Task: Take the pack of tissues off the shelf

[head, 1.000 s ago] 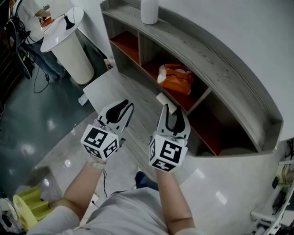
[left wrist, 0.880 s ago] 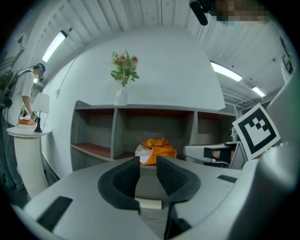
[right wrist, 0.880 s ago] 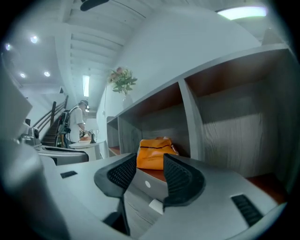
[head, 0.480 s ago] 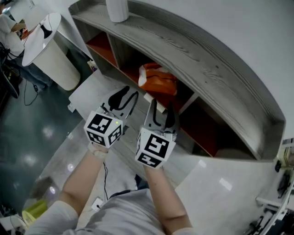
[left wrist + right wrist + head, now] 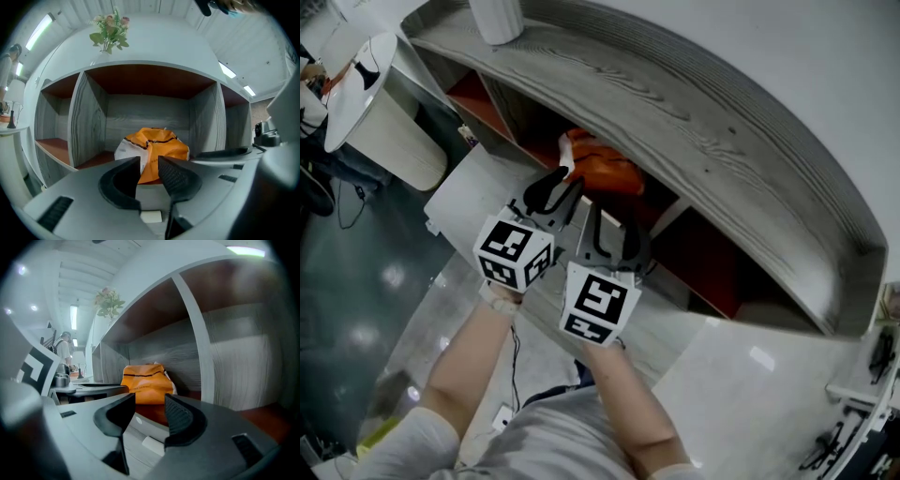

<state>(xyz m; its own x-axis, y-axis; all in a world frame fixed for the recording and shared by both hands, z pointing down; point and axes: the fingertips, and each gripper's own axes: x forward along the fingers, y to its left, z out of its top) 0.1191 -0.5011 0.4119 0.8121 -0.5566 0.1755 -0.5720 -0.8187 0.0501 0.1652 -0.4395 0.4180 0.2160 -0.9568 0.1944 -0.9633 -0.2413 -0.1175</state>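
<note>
An orange and white pack of tissues (image 5: 602, 170) lies in the middle compartment of the grey curved shelf (image 5: 703, 122), on its red floor. The left gripper view shows the pack of tissues (image 5: 152, 151) straight ahead, just beyond my left gripper (image 5: 149, 165). In the right gripper view the pack of tissues (image 5: 146, 384) sits left of centre, past my right gripper (image 5: 150, 405). Both grippers are open with nothing between the jaws. From the head view, my left gripper (image 5: 555, 194) and right gripper (image 5: 609, 234) hover side by side just in front of the compartment opening, clear of the pack.
A white vase (image 5: 495, 19) with flowers (image 5: 110, 30) stands on the shelf top. Upright grey dividers (image 5: 84, 122) flank the middle compartment. A white round stand (image 5: 366, 103) is at the far left on the dark floor. A person stands far off (image 5: 63, 345).
Both grippers have moved forward toward the shelf's middle compartment and closer together. The head view has shifted so that the shelf fills more of the picture. Both sets of jaws now stand wider.
</note>
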